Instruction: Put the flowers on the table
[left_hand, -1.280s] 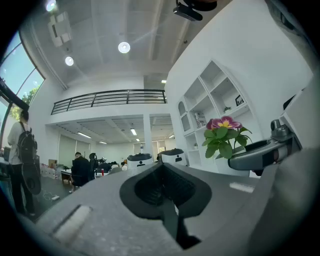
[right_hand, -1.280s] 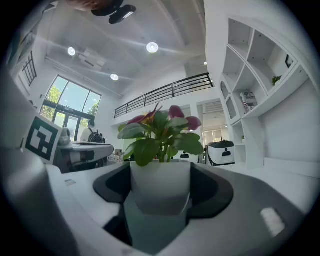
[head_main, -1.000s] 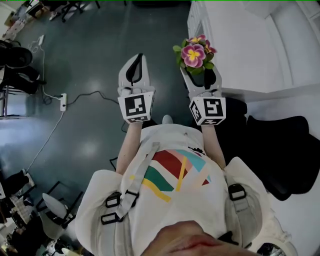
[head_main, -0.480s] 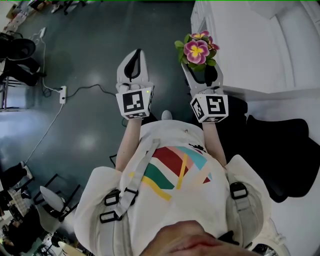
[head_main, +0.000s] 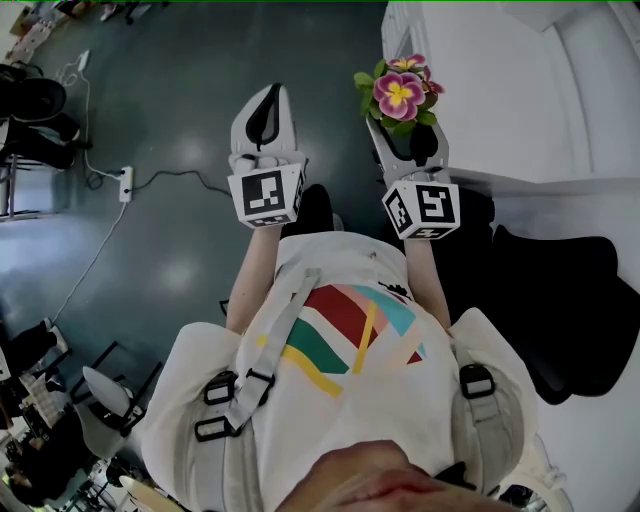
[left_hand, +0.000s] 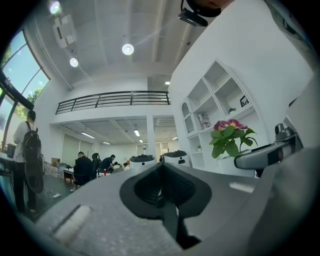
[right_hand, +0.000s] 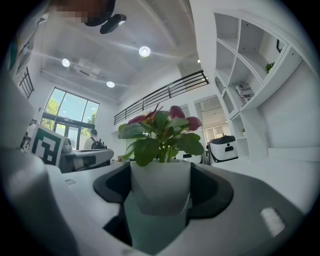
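A small white pot (right_hand: 160, 182) of pink and yellow flowers (head_main: 398, 92) with green leaves stands upright between the jaws of my right gripper (head_main: 404, 138), which is shut on the pot. In the right gripper view the flowers (right_hand: 161, 126) rise just above the gripper (right_hand: 161, 202). My left gripper (head_main: 264, 112) hangs level beside it to the left over the dark floor, its jaws shut with nothing in them. The left gripper view shows that gripper (left_hand: 163, 189) with its jaws together, and the flowers (left_hand: 230, 138) off to its right. The white table (head_main: 500, 100) lies right of the flowers.
A white wall of shelves (right_hand: 250, 65) stands to the right. A black seat (head_main: 570, 295) lies by the table's near edge. A power strip and cable (head_main: 126, 189) run across the dark floor at left. People sit at desks (left_hand: 82, 167) far off.
Both grippers and the flowers sit slightly higher in the head view, and a dark shoe now shows below the left gripper. The grip on the pot is unchanged.
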